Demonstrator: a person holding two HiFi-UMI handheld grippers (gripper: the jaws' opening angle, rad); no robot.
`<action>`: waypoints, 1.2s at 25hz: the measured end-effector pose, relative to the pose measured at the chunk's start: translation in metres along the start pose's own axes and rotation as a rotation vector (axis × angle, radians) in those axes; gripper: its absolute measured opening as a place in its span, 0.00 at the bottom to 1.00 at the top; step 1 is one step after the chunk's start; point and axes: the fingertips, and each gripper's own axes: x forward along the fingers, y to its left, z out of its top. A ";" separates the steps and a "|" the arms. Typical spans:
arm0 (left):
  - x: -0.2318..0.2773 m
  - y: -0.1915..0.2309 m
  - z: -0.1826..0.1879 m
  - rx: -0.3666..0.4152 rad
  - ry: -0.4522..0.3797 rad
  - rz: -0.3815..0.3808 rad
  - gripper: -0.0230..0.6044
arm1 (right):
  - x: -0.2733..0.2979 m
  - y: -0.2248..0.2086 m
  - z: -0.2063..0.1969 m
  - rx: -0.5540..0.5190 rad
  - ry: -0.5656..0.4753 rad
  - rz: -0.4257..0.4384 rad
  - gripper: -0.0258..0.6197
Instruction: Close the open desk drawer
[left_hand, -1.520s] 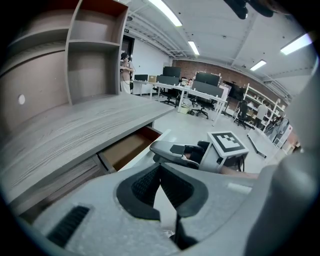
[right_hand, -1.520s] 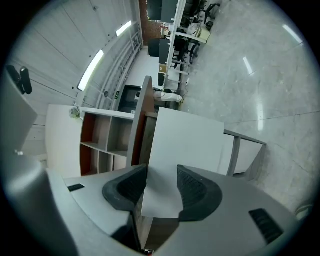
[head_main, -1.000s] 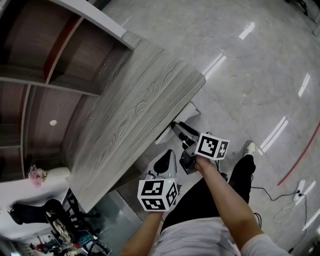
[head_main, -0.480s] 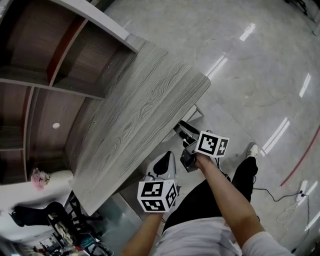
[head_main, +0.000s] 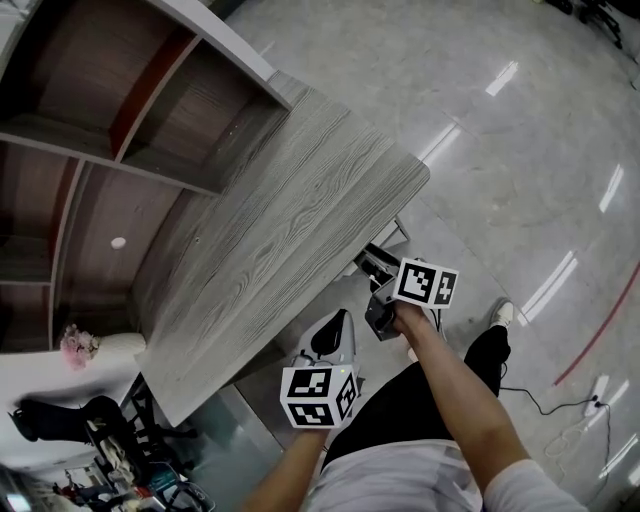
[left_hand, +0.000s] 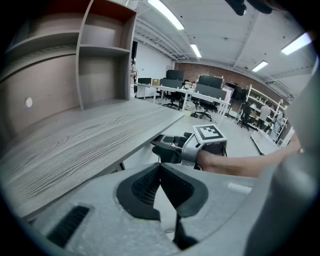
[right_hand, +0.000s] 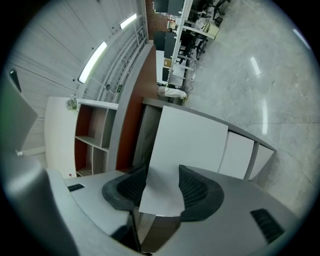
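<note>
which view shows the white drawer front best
The right gripper view: the white flat drawer front sits face-on between the right hand-held gripper's open jaws. The head view shows only a white sliver under the grey wood-grain desktop. The left gripper view shows none clearly.

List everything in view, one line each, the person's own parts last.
desk top: one, grey wood grain, centre.
shelf unit: one, brown with a red divider, behind the desk top, upper left.
drawer front: one, white, under the desk top, ahead of the right claw.
flowers: one bunch, pink, left edge.
chair: one, black, lower left.
floor line: one, red, on the glossy grey floor, right.
power strip: one, white, on the floor, lower right.
marker cubes: two, black and white, one on each claw.
left claw: one, grey, jaws together, empty, beside the desk top's edge.
right claw: one, grey, jaws apart, pointing at the drawer front.
forearms: two, bare, bottom.
</note>
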 end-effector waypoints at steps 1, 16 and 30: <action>-0.002 -0.001 0.001 -0.004 -0.003 0.002 0.04 | -0.002 0.001 -0.001 -0.027 0.012 -0.009 0.32; -0.040 -0.038 0.054 -0.133 -0.129 -0.006 0.04 | -0.095 0.088 0.004 -0.317 0.173 -0.046 0.11; -0.088 -0.075 0.100 -0.207 -0.259 0.061 0.04 | -0.138 0.207 0.013 -0.688 0.324 0.068 0.06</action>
